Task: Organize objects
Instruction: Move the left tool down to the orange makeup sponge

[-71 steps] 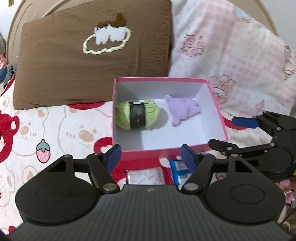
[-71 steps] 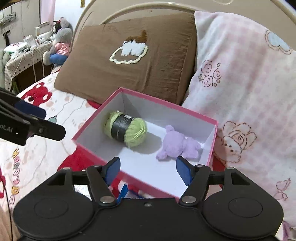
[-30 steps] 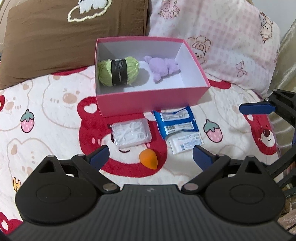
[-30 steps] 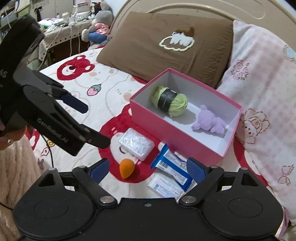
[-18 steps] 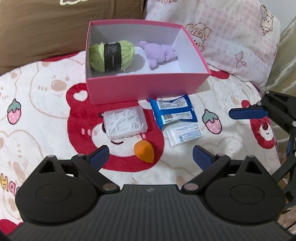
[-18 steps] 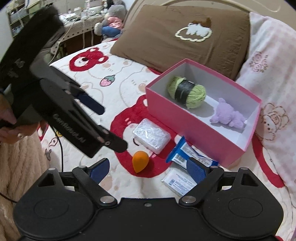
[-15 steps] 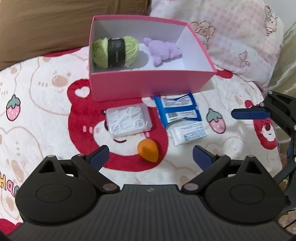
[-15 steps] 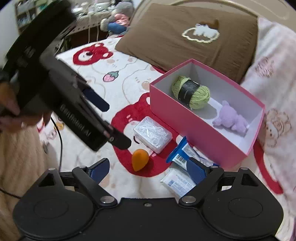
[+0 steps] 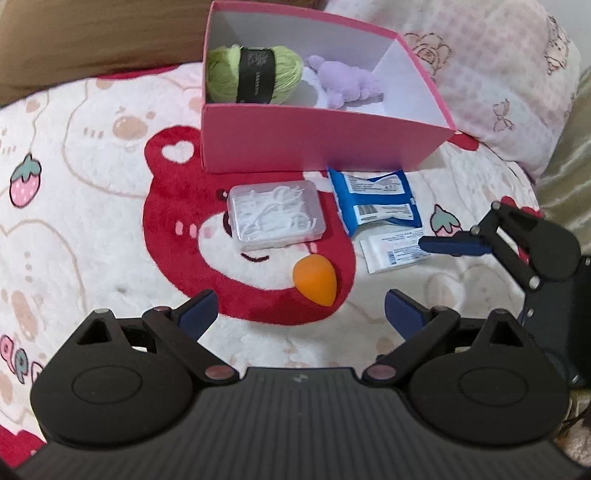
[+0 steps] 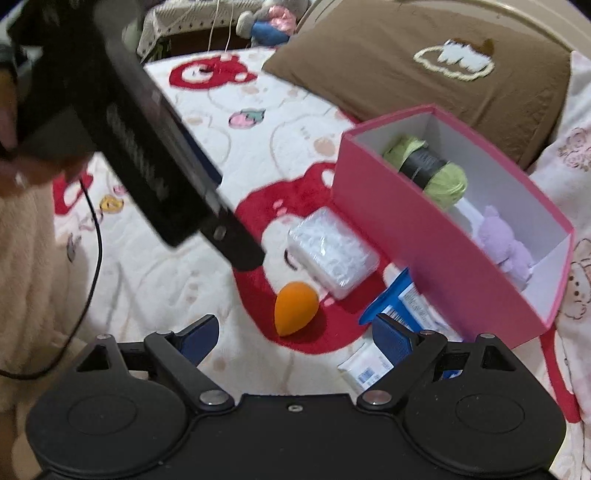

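A pink box (image 9: 317, 138) (image 10: 424, 236) sits on the bed, holding a green yarn ball (image 9: 255, 74) (image 10: 428, 168) and a purple plush toy (image 9: 345, 83) (image 10: 508, 251). In front of it lie a clear plastic case (image 9: 277, 216) (image 10: 332, 253), a blue packet (image 9: 376, 201) (image 10: 397, 301), a white sachet (image 9: 393, 251) (image 10: 365, 365) and an orange egg-shaped sponge (image 9: 314, 275) (image 10: 295, 306). My left gripper (image 9: 301, 314) hangs open just short of the sponge. My right gripper (image 10: 295, 332) is open too, with the sponge just beyond its fingertips and the blue packet by its right finger.
A brown pillow (image 10: 424, 66) and a pink checked pillow (image 9: 480, 74) lie behind the box. The blanket (image 9: 92, 166) has red bear and strawberry prints. A person's hand (image 10: 11, 122) and cream sleeve (image 10: 33, 277) hold the left gripper body (image 10: 147, 158). A cluttered table (image 10: 207, 18) stands beyond the bed.
Both grippers have sunk toward the blanket and the loose items; the sponge and packets look larger and nearer. Both stay open and empty. Nothing on the bed has moved.
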Action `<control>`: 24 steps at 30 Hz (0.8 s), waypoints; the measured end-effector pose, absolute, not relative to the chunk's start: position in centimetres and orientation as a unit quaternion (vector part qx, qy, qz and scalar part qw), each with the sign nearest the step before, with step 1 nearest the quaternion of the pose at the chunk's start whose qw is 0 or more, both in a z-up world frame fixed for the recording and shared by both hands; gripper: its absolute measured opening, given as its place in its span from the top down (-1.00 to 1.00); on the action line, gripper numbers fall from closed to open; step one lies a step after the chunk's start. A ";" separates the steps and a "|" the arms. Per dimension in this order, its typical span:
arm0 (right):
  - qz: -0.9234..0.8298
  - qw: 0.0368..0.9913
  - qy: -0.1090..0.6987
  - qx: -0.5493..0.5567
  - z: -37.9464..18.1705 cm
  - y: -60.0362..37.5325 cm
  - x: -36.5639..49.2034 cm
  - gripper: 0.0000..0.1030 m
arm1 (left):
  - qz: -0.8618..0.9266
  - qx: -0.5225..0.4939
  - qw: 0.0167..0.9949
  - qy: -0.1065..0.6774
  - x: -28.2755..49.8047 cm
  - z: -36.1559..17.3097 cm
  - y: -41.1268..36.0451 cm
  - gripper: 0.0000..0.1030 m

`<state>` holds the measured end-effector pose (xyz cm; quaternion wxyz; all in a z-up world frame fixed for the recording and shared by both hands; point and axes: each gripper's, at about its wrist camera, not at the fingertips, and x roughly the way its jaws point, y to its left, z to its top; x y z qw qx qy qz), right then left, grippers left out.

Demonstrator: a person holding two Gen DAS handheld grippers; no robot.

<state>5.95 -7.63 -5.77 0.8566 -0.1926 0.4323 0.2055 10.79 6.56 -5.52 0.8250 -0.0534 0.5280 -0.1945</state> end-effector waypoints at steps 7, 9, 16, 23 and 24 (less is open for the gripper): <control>0.200 0.851 0.451 -0.179 -8.2 -7.3 7.2 -0.79 | -0.176 -0.045 0.823 0.538 11.9 -8.3 6.0 -0.90; 0.200 0.847 0.460 -0.176 -9.0 -7.3 7.8 -0.79 | -0.176 -0.054 0.815 0.549 12.2 -9.4 5.9 -0.90; 0.188 0.851 0.473 -0.132 -11.1 -7.3 9.2 -0.79 | -0.152 -0.089 0.831 0.527 12.4 -10.0 6.6 -0.90; 0.195 0.850 0.478 -0.104 -12.5 -6.8 9.8 -0.70 | -0.168 -0.100 0.823 0.533 12.8 -11.7 5.7 -0.87; 0.194 0.849 0.481 -0.100 -12.6 -6.8 9.9 -0.69 | -0.168 -0.099 0.824 0.532 12.9 -11.9 5.6 -0.87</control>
